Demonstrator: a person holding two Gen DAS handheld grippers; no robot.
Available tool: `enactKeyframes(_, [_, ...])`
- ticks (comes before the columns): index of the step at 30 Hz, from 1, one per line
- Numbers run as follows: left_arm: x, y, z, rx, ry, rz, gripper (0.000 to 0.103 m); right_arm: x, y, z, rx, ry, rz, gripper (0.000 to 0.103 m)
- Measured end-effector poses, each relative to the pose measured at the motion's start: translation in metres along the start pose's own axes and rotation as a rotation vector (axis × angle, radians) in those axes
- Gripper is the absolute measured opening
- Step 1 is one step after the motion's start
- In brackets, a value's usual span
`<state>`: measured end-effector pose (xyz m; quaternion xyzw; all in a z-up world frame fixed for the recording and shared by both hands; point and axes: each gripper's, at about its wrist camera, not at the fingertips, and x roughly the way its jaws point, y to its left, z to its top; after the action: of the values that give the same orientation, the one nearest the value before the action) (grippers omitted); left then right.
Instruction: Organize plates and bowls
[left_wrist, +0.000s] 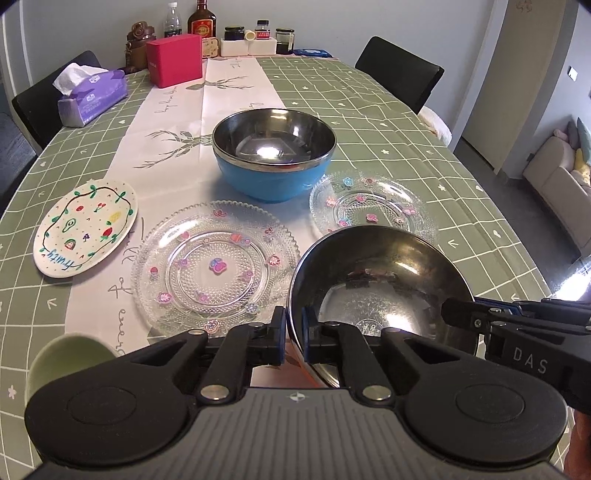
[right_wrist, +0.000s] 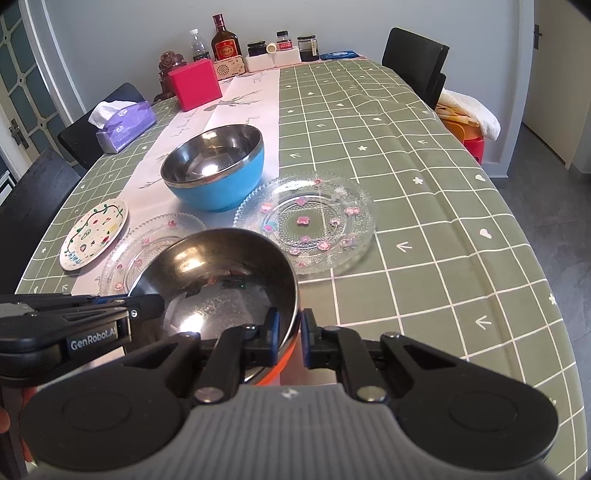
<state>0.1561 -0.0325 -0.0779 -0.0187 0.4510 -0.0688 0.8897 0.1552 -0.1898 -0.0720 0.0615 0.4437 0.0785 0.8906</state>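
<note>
A steel-lined bowl with an orange outside (left_wrist: 384, 280) (right_wrist: 221, 280) sits at the near table edge. My left gripper (left_wrist: 294, 338) is shut on its left rim, one pad inside and one outside. My right gripper (right_wrist: 289, 338) is shut on its right rim the same way. Each gripper shows in the other's view, the right gripper (left_wrist: 480, 317) and the left gripper (right_wrist: 122, 306). Farther back stands a larger blue steel-lined bowl (left_wrist: 273, 155) (right_wrist: 216, 170). Two clear glass plates with flower decals lie flat, a big one (left_wrist: 216, 266) (right_wrist: 147, 240) and a smaller one (left_wrist: 369, 206) (right_wrist: 306, 221). A white fruit-painted plate (left_wrist: 86, 227) (right_wrist: 94, 234) lies at the left.
A pale green cup (left_wrist: 62, 362) stands near the front left edge. A purple tissue box (left_wrist: 92, 96), a red box (left_wrist: 175, 61), bottles and jars (left_wrist: 258, 37) line the far end. Black chairs (left_wrist: 399, 72) flank the table. The green checked cloth (right_wrist: 424, 221) lies bare on the right.
</note>
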Motion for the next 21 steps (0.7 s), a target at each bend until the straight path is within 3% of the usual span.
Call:
enactKeyframes(11, [-0.040,-0.008,-0.008,-0.017,-0.025,-0.009,0.008,-0.035,0.001,-0.004,-0.005,-0.044,0.002,0.005])
enactKeyframes(21, [-0.082,-0.024,-0.043,-0.067,-0.060,-0.099,0.008,-0.088,-0.019,-0.046,0.037,-0.075,0.022,0.005])
